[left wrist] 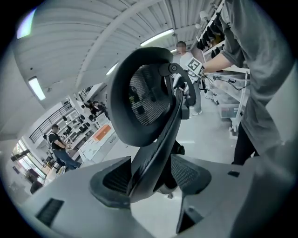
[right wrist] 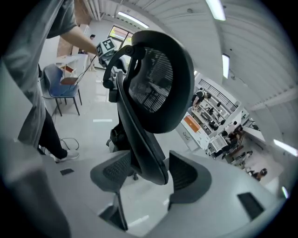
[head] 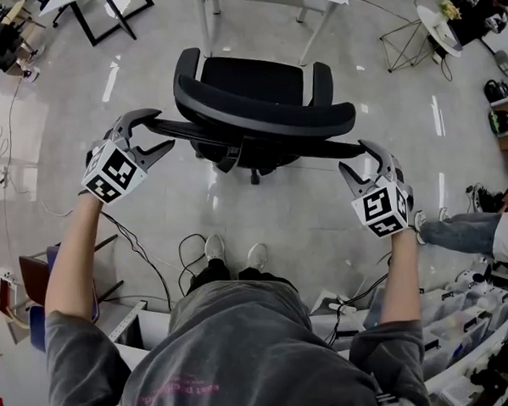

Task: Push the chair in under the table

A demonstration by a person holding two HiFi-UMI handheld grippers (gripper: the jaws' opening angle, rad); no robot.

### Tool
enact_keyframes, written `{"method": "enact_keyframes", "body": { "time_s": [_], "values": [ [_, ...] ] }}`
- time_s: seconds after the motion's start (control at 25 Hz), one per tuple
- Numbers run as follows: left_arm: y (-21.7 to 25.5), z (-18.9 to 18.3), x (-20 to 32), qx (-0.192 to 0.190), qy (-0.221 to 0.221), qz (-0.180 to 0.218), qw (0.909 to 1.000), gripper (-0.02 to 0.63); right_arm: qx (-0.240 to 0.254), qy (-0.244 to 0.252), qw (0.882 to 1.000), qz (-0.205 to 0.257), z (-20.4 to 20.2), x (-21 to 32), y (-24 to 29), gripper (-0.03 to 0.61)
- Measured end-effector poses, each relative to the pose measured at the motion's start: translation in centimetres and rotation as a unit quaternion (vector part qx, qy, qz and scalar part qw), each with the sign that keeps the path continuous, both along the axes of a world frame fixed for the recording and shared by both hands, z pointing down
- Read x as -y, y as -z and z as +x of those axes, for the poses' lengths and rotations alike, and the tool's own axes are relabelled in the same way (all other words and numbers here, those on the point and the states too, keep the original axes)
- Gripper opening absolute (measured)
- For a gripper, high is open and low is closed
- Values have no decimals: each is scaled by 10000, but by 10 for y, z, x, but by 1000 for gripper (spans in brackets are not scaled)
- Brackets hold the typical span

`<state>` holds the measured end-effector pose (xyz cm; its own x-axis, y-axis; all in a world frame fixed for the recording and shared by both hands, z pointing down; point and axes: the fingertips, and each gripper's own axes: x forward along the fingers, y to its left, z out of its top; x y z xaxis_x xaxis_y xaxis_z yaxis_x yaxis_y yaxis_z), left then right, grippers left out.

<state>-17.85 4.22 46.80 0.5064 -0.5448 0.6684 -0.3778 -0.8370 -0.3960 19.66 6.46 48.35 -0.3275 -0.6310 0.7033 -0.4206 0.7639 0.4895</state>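
Observation:
A black office chair (head: 256,79) stands on the grey floor with its curved backrest (head: 266,112) toward me; its seat faces a white table (head: 206,18) at the far edge. A black frame bar runs out from both sides of the backrest. My left gripper (head: 161,131) straddles the bar's left end and my right gripper (head: 353,156) straddles the right end. In the left gripper view the chair's strut (left wrist: 158,139) lies between the open gripper (left wrist: 151,179), near one pad, with a gap at the other. The right gripper (right wrist: 149,174) stands open the same way round the strut (right wrist: 144,139).
Cables (head: 189,252) trail on the floor by my feet. A seated person's leg (head: 468,229) and storage bins are at the right. A black-framed table (head: 108,14) stands far left, and a wire stand (head: 407,45) far right. A blue chair (head: 39,311) is at my left.

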Motion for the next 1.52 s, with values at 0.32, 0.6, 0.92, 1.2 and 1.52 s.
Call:
{"method": "enact_keyframes", "body": {
  "time_s": [0.32, 0.6, 0.92, 1.2, 1.52],
  "values": [
    [-33, -5, 14, 1006, -336, -144, 9942, 267, -634, 434, 9968, -198, -2, 14, -30, 241],
    [-50, -5, 25, 1432, -351, -230, 9888, 221, -798, 871, 9924, -336, -6, 25, -43, 205],
    [-56, -8, 23, 1789, -149, -268, 9834, 204, -948, 1407, 9847, -407, -9, 24, -47, 169],
    [-62, -9, 33, 1918, 21, -140, 9813, 201, -960, 1462, 9842, -283, -8, 33, -52, 164],
    [-57, 0, 96, 1827, -114, -152, 9830, 198, -986, 1301, 9857, -408, -1, 94, -48, 166]
  ]
}}
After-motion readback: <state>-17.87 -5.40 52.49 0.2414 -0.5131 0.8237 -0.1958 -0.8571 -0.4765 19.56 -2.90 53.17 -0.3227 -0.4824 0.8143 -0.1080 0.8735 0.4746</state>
